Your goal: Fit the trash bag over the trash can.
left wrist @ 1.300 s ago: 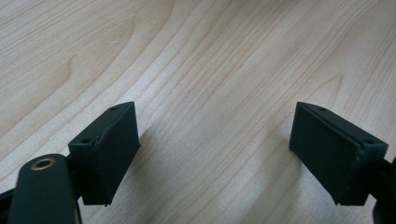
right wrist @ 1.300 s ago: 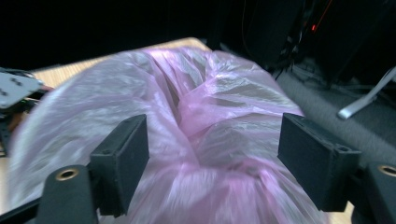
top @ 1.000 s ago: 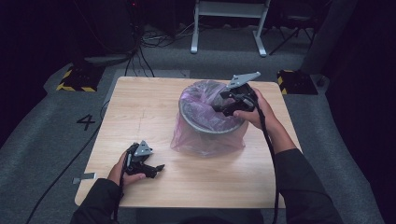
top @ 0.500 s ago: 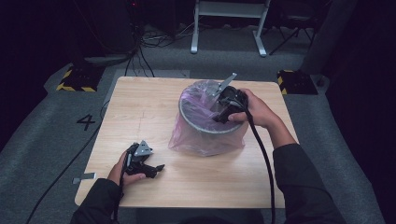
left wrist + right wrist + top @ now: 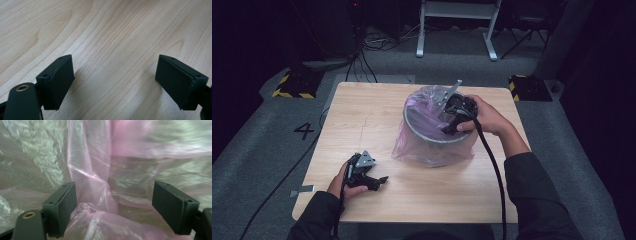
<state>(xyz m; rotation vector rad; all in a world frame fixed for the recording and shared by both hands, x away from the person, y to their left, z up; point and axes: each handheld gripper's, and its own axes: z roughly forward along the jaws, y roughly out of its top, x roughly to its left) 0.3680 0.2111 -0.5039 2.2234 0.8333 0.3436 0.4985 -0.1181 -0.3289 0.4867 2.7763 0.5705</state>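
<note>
A grey round bin [image 5: 428, 136] lined with a thin pink plastic bag [image 5: 419, 150] stands on the wooden table [image 5: 362, 115], right of centre. My right gripper [image 5: 445, 120] dips into the bin's mouth from its right side. In the right gripper view its jaws [image 5: 115, 207] have just been opening; a loose fold of the pink bag [image 5: 92, 170] stands between them, untouched by the pads. My left gripper [image 5: 381, 182] rests near the table's front left. It is open, with bare wood between its jaws [image 5: 115, 82].
The floor left of the table bears a painted 4 [image 5: 304, 131]. Yellow-and-black blocks [image 5: 292, 86] [image 5: 529, 87] sit off both back corners. A white stand's legs [image 5: 457, 30] and cables lie behind. A strip of tape [image 5: 302, 190] sticks out at the table's front left edge.
The right gripper has swung from the bin's far right rim down into its mouth, and its jaws have widened. The left hand and gripper have kept still.
</note>
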